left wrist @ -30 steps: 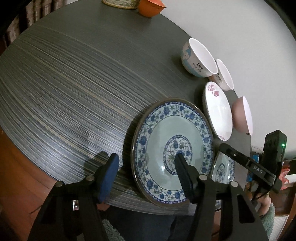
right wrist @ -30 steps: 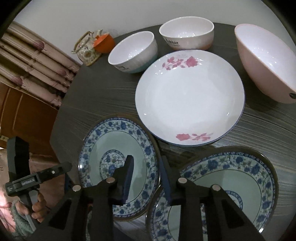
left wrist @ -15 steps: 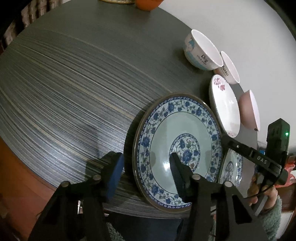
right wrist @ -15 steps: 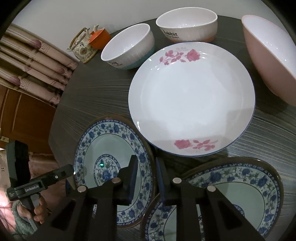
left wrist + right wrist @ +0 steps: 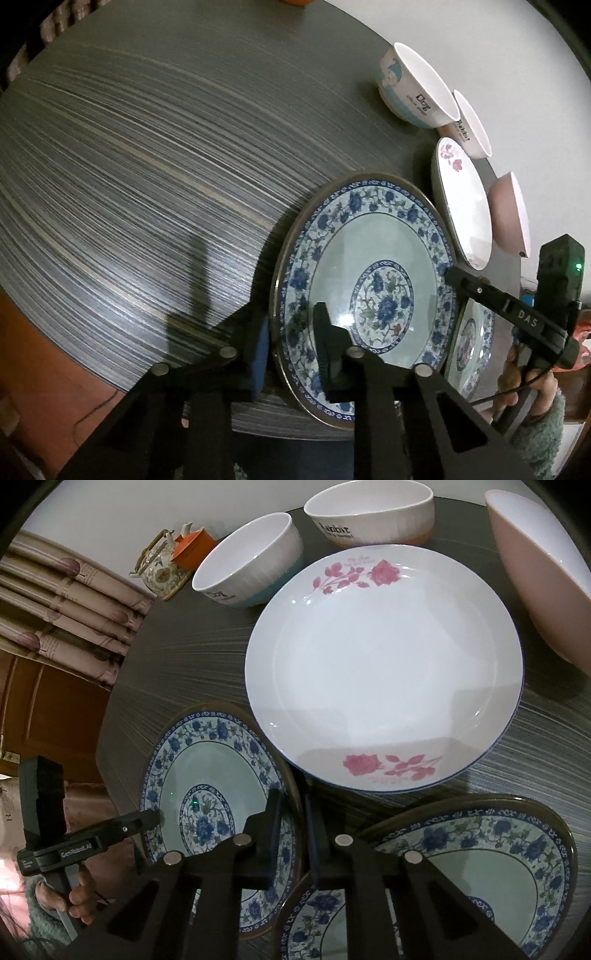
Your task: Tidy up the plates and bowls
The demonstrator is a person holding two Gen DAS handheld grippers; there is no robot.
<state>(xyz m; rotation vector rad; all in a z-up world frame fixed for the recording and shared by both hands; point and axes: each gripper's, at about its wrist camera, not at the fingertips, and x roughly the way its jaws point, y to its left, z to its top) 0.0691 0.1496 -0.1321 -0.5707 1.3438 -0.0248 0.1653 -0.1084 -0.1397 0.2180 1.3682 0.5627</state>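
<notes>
A blue-and-white floral plate (image 5: 369,258) (image 5: 207,768) lies near the front edge of the dark table (image 5: 147,166). My left gripper (image 5: 291,321) straddles its left rim with jaws closing, the blue pad outside and the other finger on the plate's face. My right gripper (image 5: 291,801) has its jaws closing tight on the same plate's right rim. Each gripper shows in the other's view: the left gripper (image 5: 155,816) and the right gripper (image 5: 448,273). A second blue-and-white plate (image 5: 480,867) (image 5: 469,343) lies just to the right.
Behind the blue plates lies a white plate with pink roses (image 5: 384,664). A pink bowl (image 5: 535,572) stands to its right; a "Dog" bowl (image 5: 251,561) and a "Rabbit" bowl (image 5: 369,509) stand behind it. A teapot (image 5: 159,565) and an orange cup (image 5: 192,546) sit far left.
Both grippers sank toward the blue-and-white plate. The left jaws narrowed from wide open onto its left rim, and the right jaws narrowed onto its right rim.
</notes>
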